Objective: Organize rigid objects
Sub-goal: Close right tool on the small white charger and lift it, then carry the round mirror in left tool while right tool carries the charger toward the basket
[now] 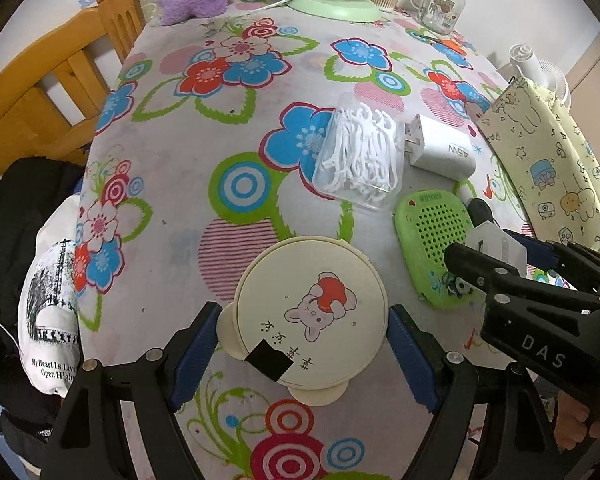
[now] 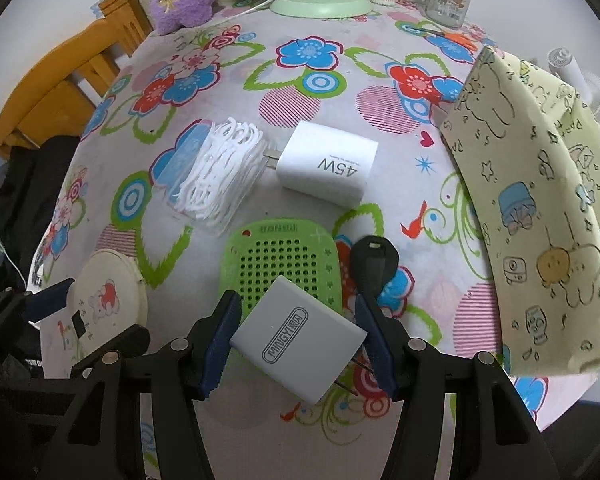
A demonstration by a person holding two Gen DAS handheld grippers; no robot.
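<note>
Right gripper (image 2: 296, 334) clamped on grey "MINGYI" charger (image 2: 298, 338); left gripper (image 1: 302, 354) straddling the cream round lid (image 1: 310, 316).

Right: both blue pads touch the charger's sides, prongs point back toward the camera, held above the green perforated case (image 2: 286, 256). Black key (image 2: 374, 260) just right of the case. Left: jaws wide around the lid (bunny print, black tape patch); can't tell whether the pads touch its rim. Farther out on the floral tablecloth (image 1: 172, 160): clear floss-pick box (image 2: 216, 172), prongs of white "45W" charger (image 2: 328, 168) touching it. Cartoon-print fabric bin (image 2: 540, 208) at right.
</note>
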